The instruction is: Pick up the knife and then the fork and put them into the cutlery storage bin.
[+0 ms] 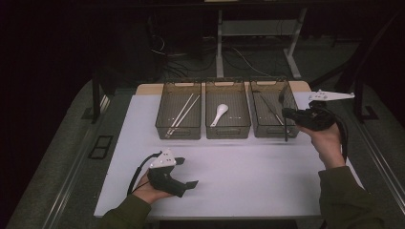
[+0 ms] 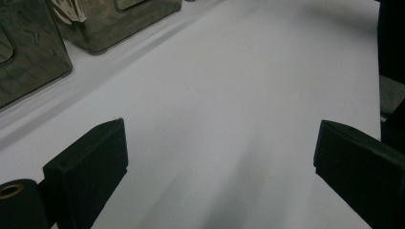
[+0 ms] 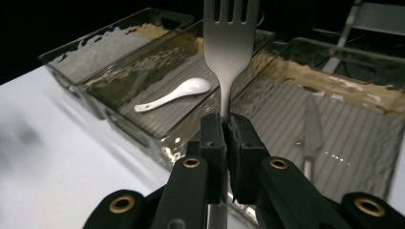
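Observation:
My right gripper (image 3: 227,126) is shut on the neck of a metal fork (image 3: 230,43), whose tines point away from the camera. In the high view this gripper (image 1: 286,113) hangs over the front corner of the right-hand mesh bin (image 1: 267,134), the fork's handle (image 1: 286,131) pointing down. A knife (image 3: 310,124) lies in that bin. The middle bin (image 1: 228,135) holds a white spoon (image 1: 220,113), and the left bin (image 1: 177,136) holds chopsticks (image 1: 184,113). My left gripper (image 1: 188,172) rests open near the table's front left, nothing between its fingers (image 2: 88,162).
The three bins stand in a row at the back of the white tabletop (image 1: 248,176). Beyond the table lie a dark floor, cables and the legs of a desk frame (image 1: 219,52).

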Tool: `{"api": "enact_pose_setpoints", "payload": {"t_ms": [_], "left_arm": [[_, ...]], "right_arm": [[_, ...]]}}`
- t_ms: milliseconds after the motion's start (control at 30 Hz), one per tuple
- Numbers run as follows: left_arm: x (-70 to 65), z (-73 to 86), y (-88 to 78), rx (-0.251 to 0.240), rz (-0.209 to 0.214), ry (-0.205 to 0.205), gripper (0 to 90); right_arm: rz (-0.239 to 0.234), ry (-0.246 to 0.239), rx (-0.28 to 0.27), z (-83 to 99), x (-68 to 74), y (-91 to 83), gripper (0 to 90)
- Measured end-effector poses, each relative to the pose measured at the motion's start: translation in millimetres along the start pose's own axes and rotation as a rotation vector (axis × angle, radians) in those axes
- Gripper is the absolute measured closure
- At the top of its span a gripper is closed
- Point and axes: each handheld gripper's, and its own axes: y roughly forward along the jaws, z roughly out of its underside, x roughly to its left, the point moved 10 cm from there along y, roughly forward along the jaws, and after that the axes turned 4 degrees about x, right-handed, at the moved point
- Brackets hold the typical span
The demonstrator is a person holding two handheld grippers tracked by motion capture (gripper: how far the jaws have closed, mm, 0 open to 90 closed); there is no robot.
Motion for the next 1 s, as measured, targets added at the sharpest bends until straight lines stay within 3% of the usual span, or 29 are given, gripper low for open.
{"api": "enact_pose_setpoints", "payload": {"t_ms": [267, 600, 1000], "left_arm": [[0.0, -0.1, 0.1, -0.001, 0.001, -0.002, 3.2], [-0.1, -0.2, -0.2, -0.002, 0.002, -0.001, 3.2], [0.2, -0.3, -0.8, -0.002, 0.002, 0.000, 3.3]], "right_arm": [[0.048, -0.001, -0.040, -16.8, -15.3, -2.3, 85.0], [0.089, -0.010, -0.051, -41.4, -33.8, 0.6, 85.0], [0.144, 0.009, 0.025, -41.6, -59.2, 22.3, 85.0]]}}
